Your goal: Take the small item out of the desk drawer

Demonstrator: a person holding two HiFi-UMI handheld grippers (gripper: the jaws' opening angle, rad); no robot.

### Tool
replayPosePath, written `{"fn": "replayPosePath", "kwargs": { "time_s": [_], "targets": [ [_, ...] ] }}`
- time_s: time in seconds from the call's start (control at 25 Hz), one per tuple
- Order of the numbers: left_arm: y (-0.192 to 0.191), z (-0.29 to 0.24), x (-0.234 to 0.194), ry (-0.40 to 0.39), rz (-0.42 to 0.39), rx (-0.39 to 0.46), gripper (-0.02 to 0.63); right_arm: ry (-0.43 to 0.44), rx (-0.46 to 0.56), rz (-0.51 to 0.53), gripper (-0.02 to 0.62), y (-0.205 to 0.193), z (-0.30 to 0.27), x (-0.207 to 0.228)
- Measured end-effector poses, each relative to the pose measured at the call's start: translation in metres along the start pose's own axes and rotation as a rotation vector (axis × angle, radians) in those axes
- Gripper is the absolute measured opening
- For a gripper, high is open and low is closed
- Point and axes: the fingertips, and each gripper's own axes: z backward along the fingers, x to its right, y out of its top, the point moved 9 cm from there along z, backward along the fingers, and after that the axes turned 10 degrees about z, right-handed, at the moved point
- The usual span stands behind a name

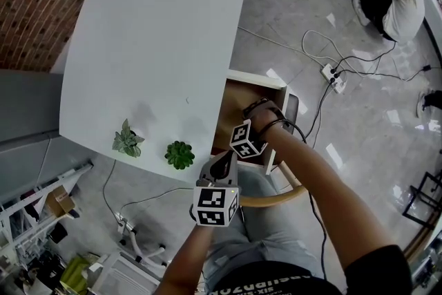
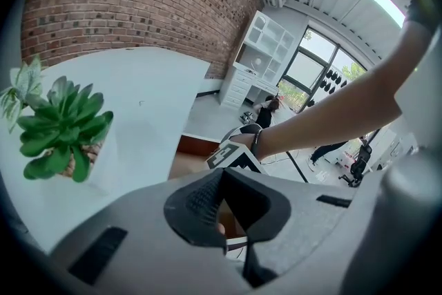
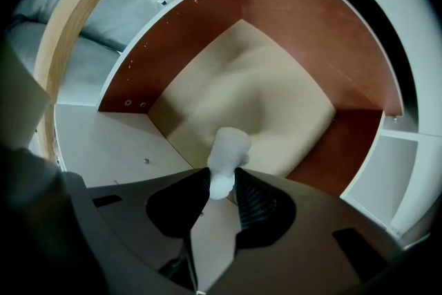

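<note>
Right gripper view: right gripper (image 3: 222,182) pinches the small white item (image 3: 229,145) by its near end, over the open drawer (image 3: 200,38); probably light, soft, so hold gently. Left gripper (image 2: 222,175) jaws pressed together, empty

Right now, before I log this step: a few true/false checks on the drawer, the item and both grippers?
1. The right gripper is shut on the small white item. True.
2. The drawer is closed. False: it stands pulled out from the desk, with the right gripper over it.
3. Two small plants sit on the desk near its edge. True.
4. The left gripper reaches into the drawer. False: it hangs by the desk's edge, outside the drawer.
</note>
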Motion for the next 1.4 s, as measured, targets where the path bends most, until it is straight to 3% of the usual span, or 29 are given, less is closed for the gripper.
{"fn": "replayPosePath", "kwargs": {
  "time_s": [0.68,1.4],
  "targets": [
    [0.029,0.019,0.016,0.011,-0.003,0.045,0.000,-0.092,0.083,0.003,0.107,-0.014,0.048,-0.014],
    [0.036,0.035,0.034,0.018,-0.074,0.035,0.000,-0.170,0.237,-0.153,0.107,-0.028,0.096,-0.036]
  ]
}}
